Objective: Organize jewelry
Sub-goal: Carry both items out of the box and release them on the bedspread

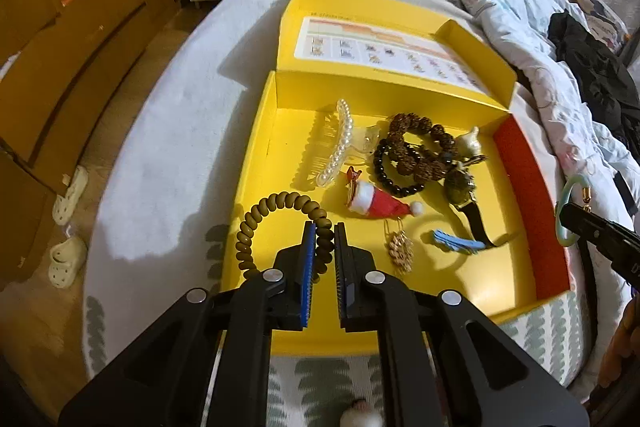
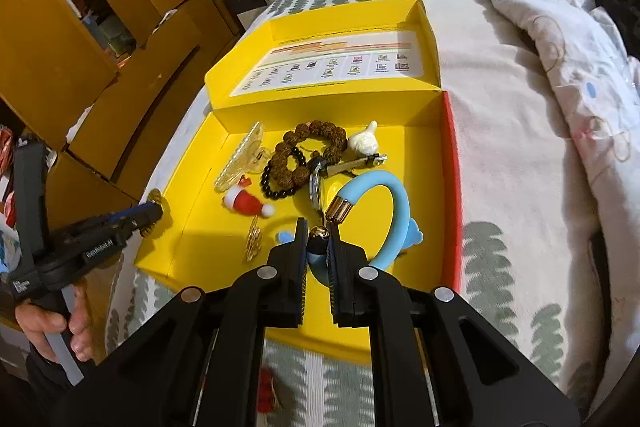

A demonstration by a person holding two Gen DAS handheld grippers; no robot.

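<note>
We had both grippers clamped. Left gripper pinched a coiled olive hair tie over the near left corner of the yellow box. Right gripper pinched a light blue bangle with gold caps, near its end, over the box's near right part. Box sat open on the bed, lid flat behind it. Inside we saw a pearl hair claw, brown bead bracelet, black bead bracelet, Santa hat clip, watch, gold earring.
</note>
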